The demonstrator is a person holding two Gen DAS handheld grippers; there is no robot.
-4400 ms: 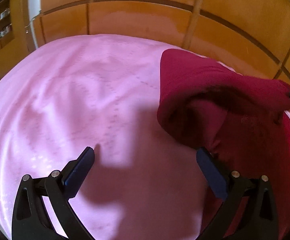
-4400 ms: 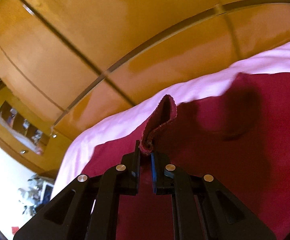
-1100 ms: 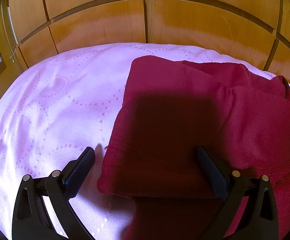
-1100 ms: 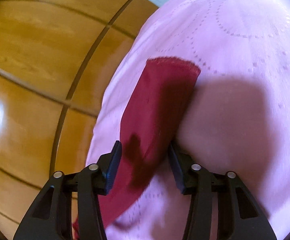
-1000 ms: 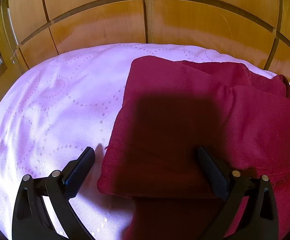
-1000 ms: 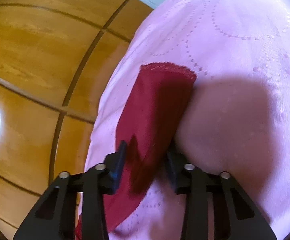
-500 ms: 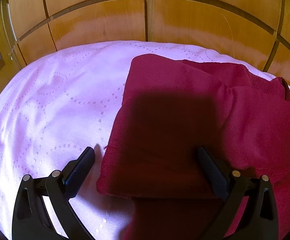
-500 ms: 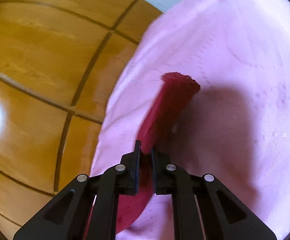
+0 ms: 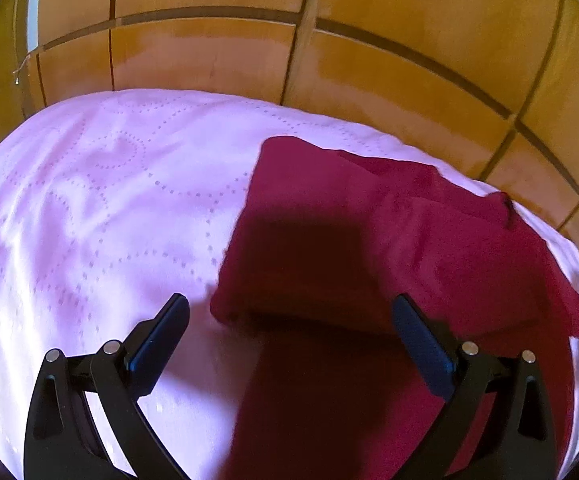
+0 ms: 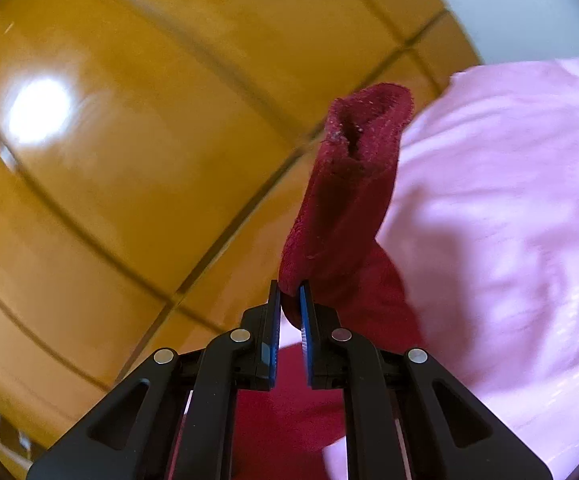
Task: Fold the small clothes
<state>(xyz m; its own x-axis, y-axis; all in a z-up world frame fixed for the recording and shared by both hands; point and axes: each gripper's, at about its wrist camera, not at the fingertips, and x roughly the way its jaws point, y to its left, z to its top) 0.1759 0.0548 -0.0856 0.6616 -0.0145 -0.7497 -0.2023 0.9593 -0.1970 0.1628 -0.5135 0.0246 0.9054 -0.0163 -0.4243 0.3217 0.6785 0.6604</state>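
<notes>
Glossy orange-brown wooden cabinet panels stand behind a bed covered by a pale pink sheet stitched with dotted curves.

My right gripper is pinched tight on a sleeve of the dark red garment. The pads sit almost together with only the fabric fold between them. From the pinch the sleeve stands up and away from me, its long axis leaning slightly right, the open cuff at the far end facing the camera. It is lifted clear of the sheet, and more red cloth trails below the fingers toward the bed. Panels fill the left of this view and the pink sheet the right.

My left gripper hangs wide open above the near folded edge of the garment, holding nothing. One finger is over bare sheet, the other over red cloth.

In the left wrist view the garment lies on the right half of the bed, its folded body running from the near edge toward the far right corner, where it comes close to the sheet's edge by the panels. The left half of the bed is open sheet.
</notes>
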